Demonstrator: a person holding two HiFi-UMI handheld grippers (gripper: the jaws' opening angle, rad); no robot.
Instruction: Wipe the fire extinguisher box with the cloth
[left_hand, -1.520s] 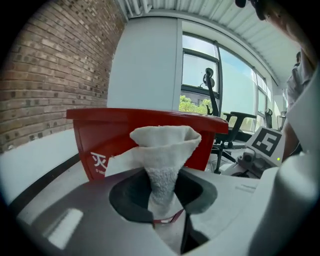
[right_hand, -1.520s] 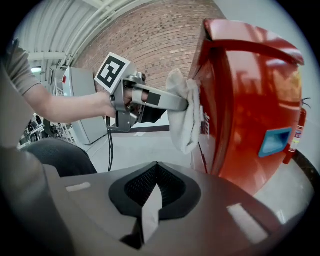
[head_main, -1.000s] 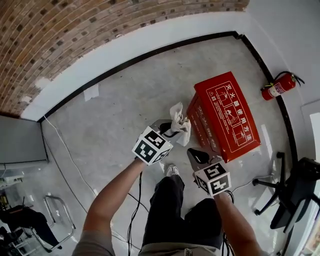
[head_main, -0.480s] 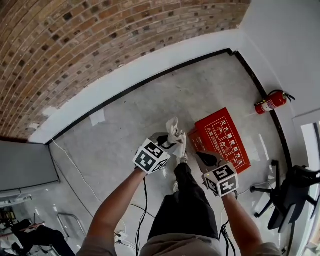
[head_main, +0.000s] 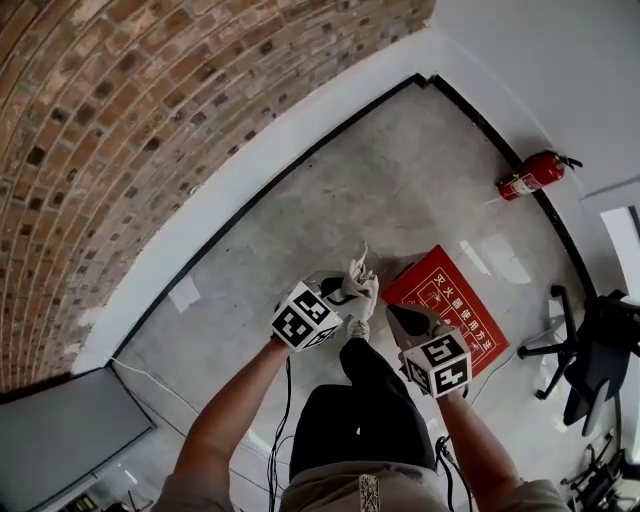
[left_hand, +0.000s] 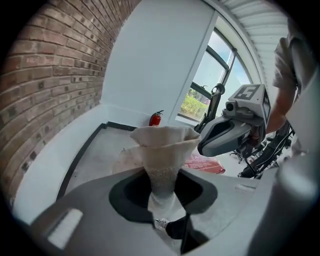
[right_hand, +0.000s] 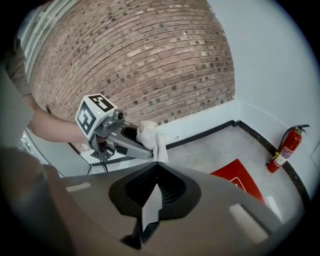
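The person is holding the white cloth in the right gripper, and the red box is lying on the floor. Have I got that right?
Not quite. The left gripper view shows the white cloth pinched in the left gripper, not the right gripper, which is shut and empty. The red box does lie on the floor.

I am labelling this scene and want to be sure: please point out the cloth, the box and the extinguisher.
cloth (left_hand: 162, 144): left gripper view, on its flared upper fold.
box (head_main: 462, 300): head view, on its red printed top face.
extinguisher (head_main: 528, 178): head view, on the middle of its red body.
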